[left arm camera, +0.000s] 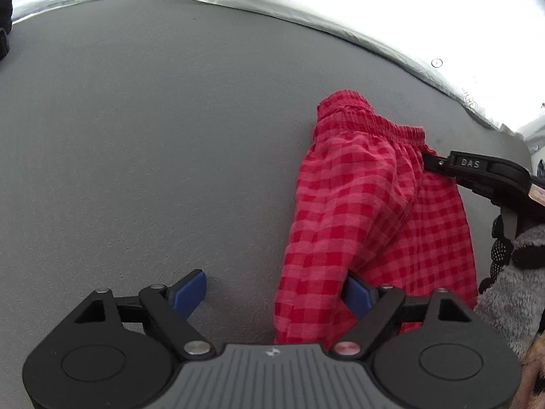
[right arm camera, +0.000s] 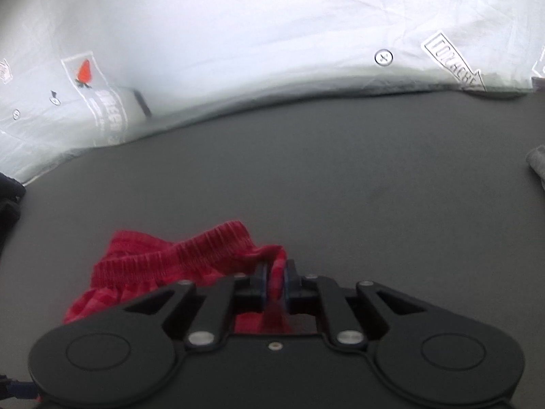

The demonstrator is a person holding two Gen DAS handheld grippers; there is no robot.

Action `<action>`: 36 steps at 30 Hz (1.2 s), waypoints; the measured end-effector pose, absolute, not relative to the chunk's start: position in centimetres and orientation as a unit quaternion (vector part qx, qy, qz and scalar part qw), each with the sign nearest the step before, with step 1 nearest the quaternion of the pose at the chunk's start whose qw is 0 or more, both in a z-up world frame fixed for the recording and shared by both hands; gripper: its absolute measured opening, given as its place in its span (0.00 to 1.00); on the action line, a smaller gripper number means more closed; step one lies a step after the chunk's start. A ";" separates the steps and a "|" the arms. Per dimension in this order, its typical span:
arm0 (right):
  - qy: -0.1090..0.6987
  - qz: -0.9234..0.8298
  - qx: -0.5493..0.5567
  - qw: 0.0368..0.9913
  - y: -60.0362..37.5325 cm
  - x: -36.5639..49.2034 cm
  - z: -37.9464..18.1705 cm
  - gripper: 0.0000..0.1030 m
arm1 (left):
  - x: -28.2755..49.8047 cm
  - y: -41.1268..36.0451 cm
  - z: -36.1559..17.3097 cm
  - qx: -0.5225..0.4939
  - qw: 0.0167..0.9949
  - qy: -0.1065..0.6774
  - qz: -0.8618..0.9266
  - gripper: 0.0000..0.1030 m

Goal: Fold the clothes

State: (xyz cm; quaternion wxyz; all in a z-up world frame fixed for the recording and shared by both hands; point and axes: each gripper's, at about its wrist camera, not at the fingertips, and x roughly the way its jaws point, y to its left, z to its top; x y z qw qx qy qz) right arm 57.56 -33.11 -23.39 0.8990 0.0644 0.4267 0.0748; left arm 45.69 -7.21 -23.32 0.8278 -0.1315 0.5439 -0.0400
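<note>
Red and pink checked shorts (left arm camera: pixel 371 211) lie on a grey surface (left arm camera: pixel 153 143), the elastic waistband at the far end. My left gripper (left arm camera: pixel 272 293) is open over the near hem, its right blue pad on the cloth, its left pad over bare surface. My right gripper (right arm camera: pixel 274 284) is shut on the waistband corner of the shorts (right arm camera: pixel 177 266). In the left wrist view it (left arm camera: pixel 431 162) comes in from the right and pinches that corner.
A white printed sheet (right arm camera: pixel 238 51) lies beyond the grey surface's far edge. A grey cloth (right arm camera: pixel 538 163) lies at the right edge. A furry grey sleeve (left arm camera: pixel 511 293) is at the right. A dark object (right arm camera: pixel 8 204) sits at the left.
</note>
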 end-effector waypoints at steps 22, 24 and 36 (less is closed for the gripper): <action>0.445 0.072 0.195 0.871 -44.3 30.9 -24.4 0.36 | 31.9 -5.2 -24.1 -0.276 0.783 0.549 -0.095 0.75; 0.446 0.070 0.223 0.864 -44.7 29.3 -24.5 0.36 | 31.0 -4.8 -24.3 -0.295 0.773 0.554 -0.094 0.74; 0.436 0.057 0.220 0.871 -43.3 25.2 -25.0 0.31 | 28.0 -4.6 -25.5 -0.312 0.739 0.580 -0.141 0.74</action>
